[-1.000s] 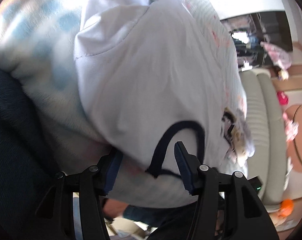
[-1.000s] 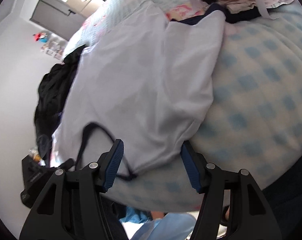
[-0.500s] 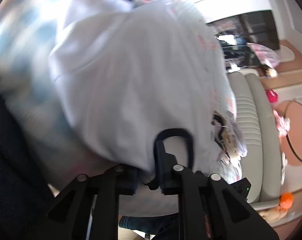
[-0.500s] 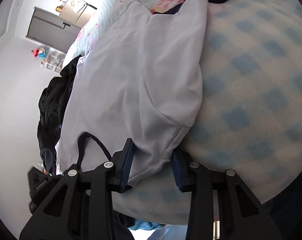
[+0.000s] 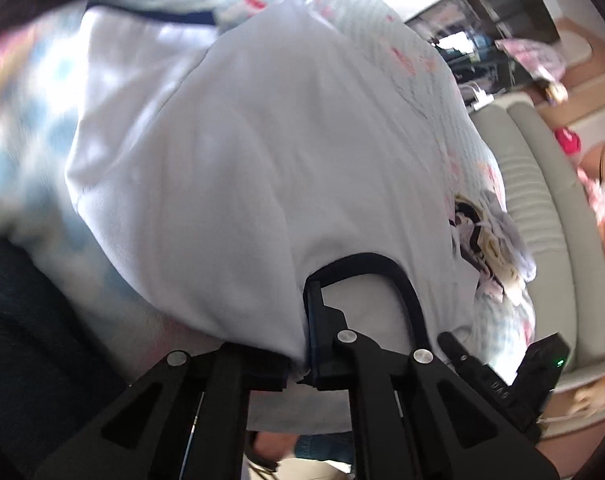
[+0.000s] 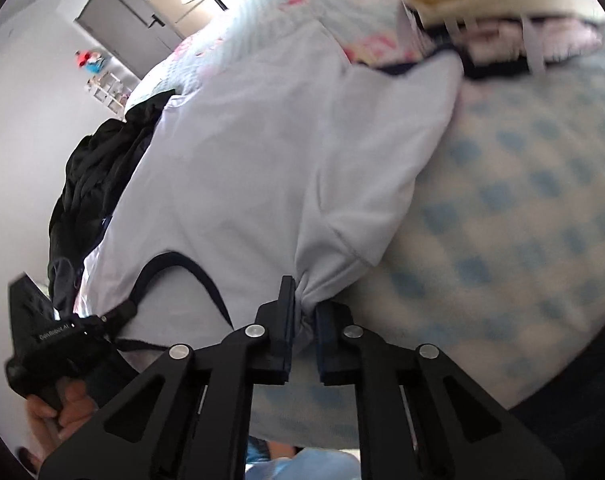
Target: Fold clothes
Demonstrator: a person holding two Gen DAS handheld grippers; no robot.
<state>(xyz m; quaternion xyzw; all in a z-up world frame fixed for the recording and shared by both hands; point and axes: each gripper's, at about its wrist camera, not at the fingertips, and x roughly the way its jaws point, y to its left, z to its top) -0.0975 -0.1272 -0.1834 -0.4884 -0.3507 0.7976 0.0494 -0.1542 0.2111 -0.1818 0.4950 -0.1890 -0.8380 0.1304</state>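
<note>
A white T-shirt (image 5: 242,168) with a dark navy collar (image 5: 398,276) lies spread on a blue-and-white checked blanket (image 6: 514,216). My left gripper (image 5: 302,356) is shut on the shirt's shoulder edge just left of the collar. My right gripper (image 6: 302,312) is shut on the bunched shoulder seam of the same white T-shirt (image 6: 270,152), beside the short sleeve (image 6: 358,240). The left gripper (image 6: 114,316) also shows in the right wrist view at the collar (image 6: 174,264), held by a hand (image 6: 62,404).
A heap of dark clothes (image 6: 94,168) lies at the shirt's far side. Folded garments (image 6: 498,20) are stacked at the blanket's top. A pale green sofa (image 5: 542,184) and a crumpled printed cloth (image 5: 486,240) sit to the right in the left wrist view.
Both grippers went from wide open to shut on the shirt's shoulders, the left beside the collar and the right at the sleeve seam. The fabric now bunches at each grip.
</note>
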